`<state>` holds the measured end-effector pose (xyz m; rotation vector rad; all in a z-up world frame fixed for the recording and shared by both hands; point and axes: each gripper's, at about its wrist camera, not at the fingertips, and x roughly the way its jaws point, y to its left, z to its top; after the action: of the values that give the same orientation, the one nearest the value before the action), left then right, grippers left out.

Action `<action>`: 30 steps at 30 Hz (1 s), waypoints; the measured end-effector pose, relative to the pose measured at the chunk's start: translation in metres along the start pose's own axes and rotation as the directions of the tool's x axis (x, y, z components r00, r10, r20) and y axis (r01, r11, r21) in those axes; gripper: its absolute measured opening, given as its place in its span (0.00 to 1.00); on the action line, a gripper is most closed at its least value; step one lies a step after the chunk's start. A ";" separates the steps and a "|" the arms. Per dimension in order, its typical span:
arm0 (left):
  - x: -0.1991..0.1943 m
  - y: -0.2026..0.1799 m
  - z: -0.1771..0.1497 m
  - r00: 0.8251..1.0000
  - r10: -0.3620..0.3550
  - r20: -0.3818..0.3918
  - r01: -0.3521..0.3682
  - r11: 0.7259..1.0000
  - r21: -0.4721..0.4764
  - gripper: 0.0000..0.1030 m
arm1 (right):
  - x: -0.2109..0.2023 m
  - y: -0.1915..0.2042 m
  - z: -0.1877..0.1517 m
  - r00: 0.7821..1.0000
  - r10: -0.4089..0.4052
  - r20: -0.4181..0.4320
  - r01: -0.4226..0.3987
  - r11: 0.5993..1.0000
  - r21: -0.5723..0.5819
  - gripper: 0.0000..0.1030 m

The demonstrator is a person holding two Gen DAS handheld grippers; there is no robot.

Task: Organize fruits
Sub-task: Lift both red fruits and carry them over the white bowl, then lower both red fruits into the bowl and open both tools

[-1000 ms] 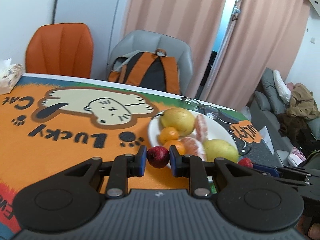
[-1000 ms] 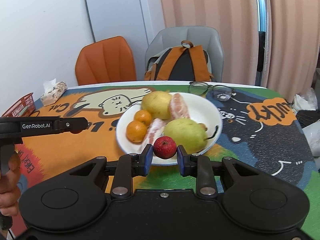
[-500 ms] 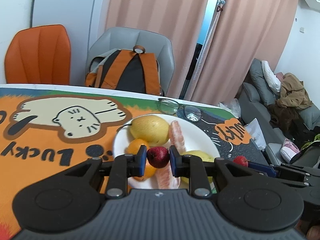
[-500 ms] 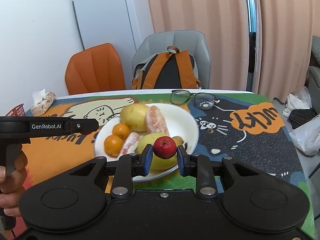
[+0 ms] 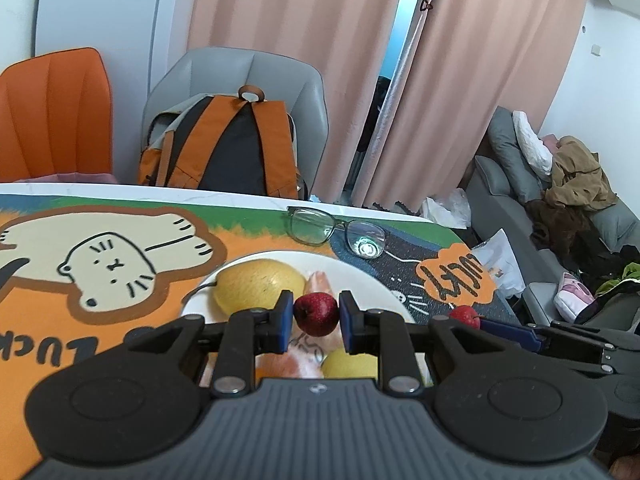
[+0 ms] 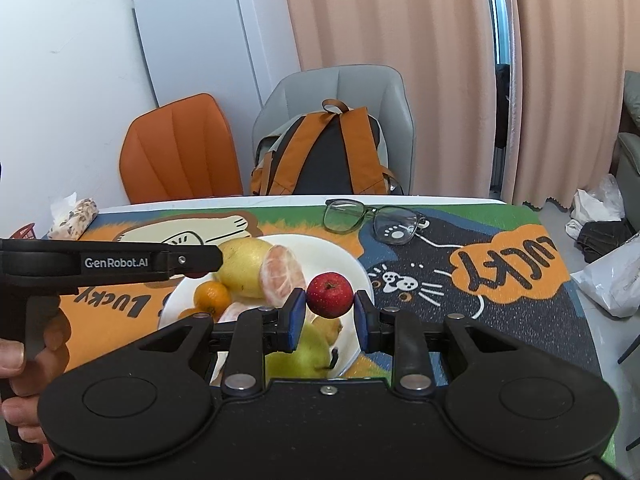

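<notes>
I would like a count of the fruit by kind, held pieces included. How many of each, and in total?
Small red fruits: 2
Yellow pears: 2
Mandarins: 2
Peeled citrus pieces: 2
Total: 8, not counting one unclear brownish bit.

Bright, even daylight (heavy fisheye bending at edges), soft shadows.

Peach curtains (image 6: 380, 12), white fridge (image 6: 216, 32), orange chair (image 6: 180, 152), grey sofa (image 5: 504, 168).
</notes>
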<state>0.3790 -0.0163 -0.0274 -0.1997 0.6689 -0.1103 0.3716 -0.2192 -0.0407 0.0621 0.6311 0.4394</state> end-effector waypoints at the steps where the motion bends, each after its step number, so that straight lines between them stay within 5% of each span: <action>1: 0.002 -0.001 0.001 1.000 -0.004 -0.001 0.004 1.000 0.000 0.22 | 0.002 -0.001 0.002 1.000 -0.001 0.000 0.001 1.000 0.001 0.27; 6: 0.006 0.004 0.005 1.000 0.002 0.005 -0.002 1.000 -0.016 0.39 | 0.009 -0.001 0.005 1.000 0.002 -0.005 -0.002 1.000 0.002 0.27; 14: -0.012 0.036 -0.007 0.997 0.075 -0.006 -0.075 0.994 -0.074 0.43 | 0.019 0.001 0.009 1.000 0.007 -0.013 -0.007 1.000 -0.004 0.27; 30: -0.059 0.076 -0.023 0.985 0.172 0.002 -0.170 0.973 -0.156 0.74 | 0.026 0.014 0.032 1.000 0.006 0.029 -0.006 1.000 -0.008 0.33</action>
<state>0.3212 0.0645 -0.0262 -0.2915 0.6768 0.1093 0.4033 -0.1933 -0.0265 0.0632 0.6006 0.4461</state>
